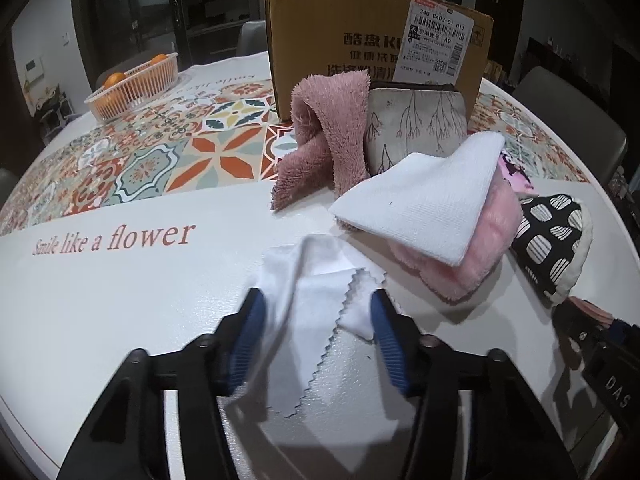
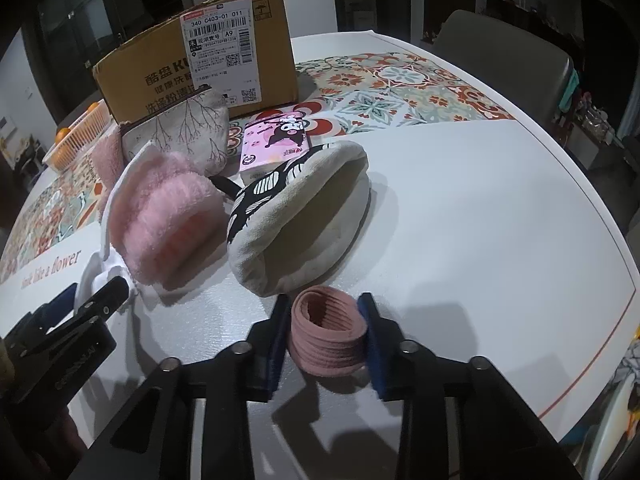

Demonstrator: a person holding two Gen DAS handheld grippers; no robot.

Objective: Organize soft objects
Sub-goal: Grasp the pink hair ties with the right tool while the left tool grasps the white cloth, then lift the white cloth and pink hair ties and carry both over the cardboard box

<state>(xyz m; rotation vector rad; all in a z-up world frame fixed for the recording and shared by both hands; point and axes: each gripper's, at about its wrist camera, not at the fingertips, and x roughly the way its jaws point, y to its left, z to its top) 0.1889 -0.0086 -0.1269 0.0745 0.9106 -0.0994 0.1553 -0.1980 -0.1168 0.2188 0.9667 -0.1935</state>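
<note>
My left gripper (image 1: 318, 312) is open around a thin white cloth with zigzag edges (image 1: 316, 292) that lies on the table between its blue pads. My right gripper (image 2: 325, 330) is shut on a pink ribbed band (image 2: 328, 334), its pads pressing both sides. Ahead lie a folded white towel (image 1: 420, 204) on a light pink fluffy cloth (image 2: 166, 216), a dusty pink towel (image 1: 324, 136), a floral pouch (image 1: 416, 120), a black-and-white oven mitt (image 2: 296, 216) and a pink tissue pack (image 2: 276, 142). A cardboard box (image 1: 360, 48) stands behind them.
An orange basket of oranges (image 1: 132, 88) stands at the far left of the round table (image 2: 500, 208). Grey chairs (image 2: 508, 44) stand beyond the table's far edge. The left gripper shows at the lower left of the right wrist view (image 2: 72, 320).
</note>
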